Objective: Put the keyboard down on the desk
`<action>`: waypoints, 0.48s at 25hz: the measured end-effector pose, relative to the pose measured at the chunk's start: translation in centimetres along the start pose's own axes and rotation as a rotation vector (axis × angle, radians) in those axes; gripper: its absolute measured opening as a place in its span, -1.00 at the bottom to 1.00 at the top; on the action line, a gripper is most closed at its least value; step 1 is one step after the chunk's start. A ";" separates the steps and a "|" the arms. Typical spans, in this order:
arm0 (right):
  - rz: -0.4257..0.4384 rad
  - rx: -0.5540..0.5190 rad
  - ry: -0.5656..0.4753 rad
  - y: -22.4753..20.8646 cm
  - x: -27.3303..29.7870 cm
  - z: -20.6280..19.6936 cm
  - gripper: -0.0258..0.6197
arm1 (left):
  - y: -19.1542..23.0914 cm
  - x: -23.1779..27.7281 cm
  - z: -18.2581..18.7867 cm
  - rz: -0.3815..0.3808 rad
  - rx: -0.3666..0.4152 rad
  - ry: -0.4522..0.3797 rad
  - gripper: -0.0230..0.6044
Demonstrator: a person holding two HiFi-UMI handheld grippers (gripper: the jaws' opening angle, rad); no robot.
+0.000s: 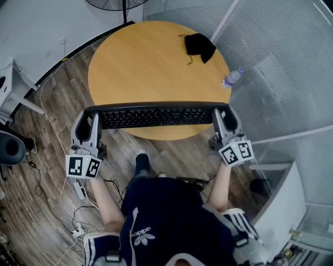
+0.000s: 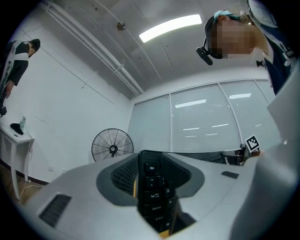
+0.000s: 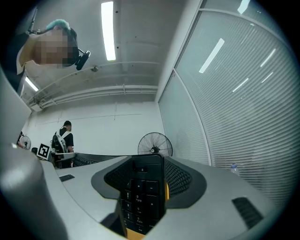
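A long black keyboard (image 1: 156, 116) hangs level over the near edge of the round wooden desk (image 1: 151, 62), held by both ends. My left gripper (image 1: 91, 120) is shut on its left end, where the Esc and Tab keys (image 2: 152, 187) show between the jaws. My right gripper (image 1: 221, 118) is shut on the right end, with the number pad (image 3: 140, 194) clamped between its jaws. Both gripper views look upward at the ceiling, so neither shows the desk top.
A black cloth pouch (image 1: 199, 44) lies at the desk's far right and a plastic water bottle (image 1: 232, 77) at its right edge. A standing fan (image 1: 112, 4) is beyond the desk. Glass partitions with blinds (image 1: 281, 67) close the right side. Cables (image 1: 52, 130) trail on the floor at left.
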State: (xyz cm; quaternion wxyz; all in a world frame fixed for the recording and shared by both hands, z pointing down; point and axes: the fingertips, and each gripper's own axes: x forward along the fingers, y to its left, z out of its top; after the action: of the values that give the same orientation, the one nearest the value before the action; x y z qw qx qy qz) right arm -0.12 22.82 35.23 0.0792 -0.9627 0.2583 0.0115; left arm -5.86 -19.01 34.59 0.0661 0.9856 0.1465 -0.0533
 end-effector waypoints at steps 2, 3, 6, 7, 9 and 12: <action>-0.012 -0.019 -0.003 -0.2 2.7 0.6 -0.31 | 1.8 2.6 0.2 -0.014 -0.002 0.001 -0.48; -0.018 -0.020 -0.005 -0.7 4.3 0.7 -0.31 | 2.7 4.2 0.1 -0.019 -0.003 0.005 -0.48; -0.020 -0.045 -0.002 -1.6 7.8 1.0 -0.31 | 4.4 8.2 -0.1 -0.036 -0.001 0.011 -0.48; -0.021 -0.049 -0.006 -1.7 8.2 0.9 -0.31 | 4.7 8.7 -0.2 -0.042 0.002 0.011 -0.48; -0.031 -0.047 -0.018 -1.5 8.3 0.5 -0.31 | 5.1 8.9 -0.3 -0.055 0.006 0.005 -0.48; -0.050 -0.030 -0.033 -0.6 8.0 -0.2 -0.31 | 6.3 8.6 -0.3 -0.069 0.007 -0.002 -0.48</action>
State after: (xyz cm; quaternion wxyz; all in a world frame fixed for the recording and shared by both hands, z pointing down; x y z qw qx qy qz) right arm 7.09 19.33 34.98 0.0693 -0.9697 0.2324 0.0294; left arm 4.18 -22.50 34.50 0.0610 0.9801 0.1799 -0.0568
